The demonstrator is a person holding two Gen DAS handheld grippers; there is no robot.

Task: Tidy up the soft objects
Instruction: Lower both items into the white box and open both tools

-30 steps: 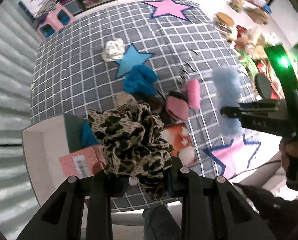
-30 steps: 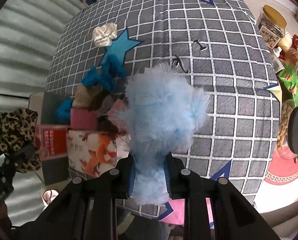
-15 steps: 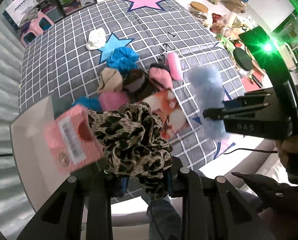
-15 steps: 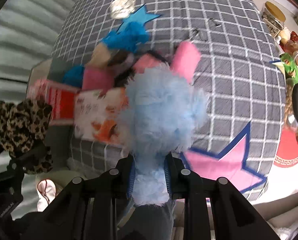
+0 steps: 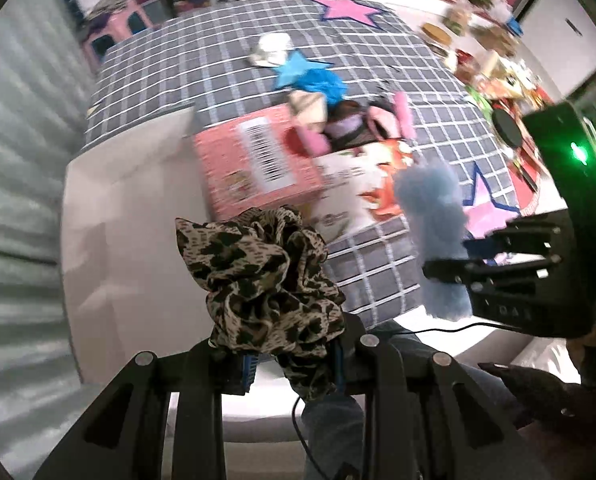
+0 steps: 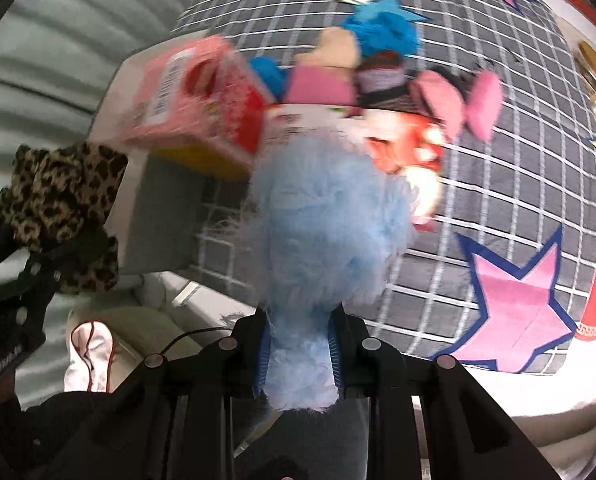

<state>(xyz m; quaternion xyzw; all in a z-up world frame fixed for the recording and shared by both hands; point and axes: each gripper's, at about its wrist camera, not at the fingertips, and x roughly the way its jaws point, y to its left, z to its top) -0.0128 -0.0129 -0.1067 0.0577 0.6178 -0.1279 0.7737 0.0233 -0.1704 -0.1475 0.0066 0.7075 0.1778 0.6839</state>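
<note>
My left gripper [image 5: 294, 354] is shut on a leopard-print scrunchie [image 5: 264, 276], held in the air before the table's near edge; it also shows in the right wrist view [image 6: 60, 200]. My right gripper [image 6: 298, 354] is shut on a fluffy light-blue scrunchie [image 6: 326, 236], also seen in the left wrist view [image 5: 438, 232]. A pink carton [image 5: 254, 160] stands at the table's near left edge, packed with soft items: pink [image 6: 318, 88], beige [image 5: 304, 106] and blue [image 6: 382, 34] pieces.
A grey checked cloth with stars [image 6: 518, 300] covers the table. A white crumpled scrunchie [image 5: 272, 50] lies further back. Jars and snacks [image 5: 482, 60] crowd the right side. A white panel [image 5: 130, 216] stands left of the carton.
Both grippers have drawn back toward me and off the table's edge, each keeping its scrunchie. The carton now looks closer and more centred in both views.
</note>
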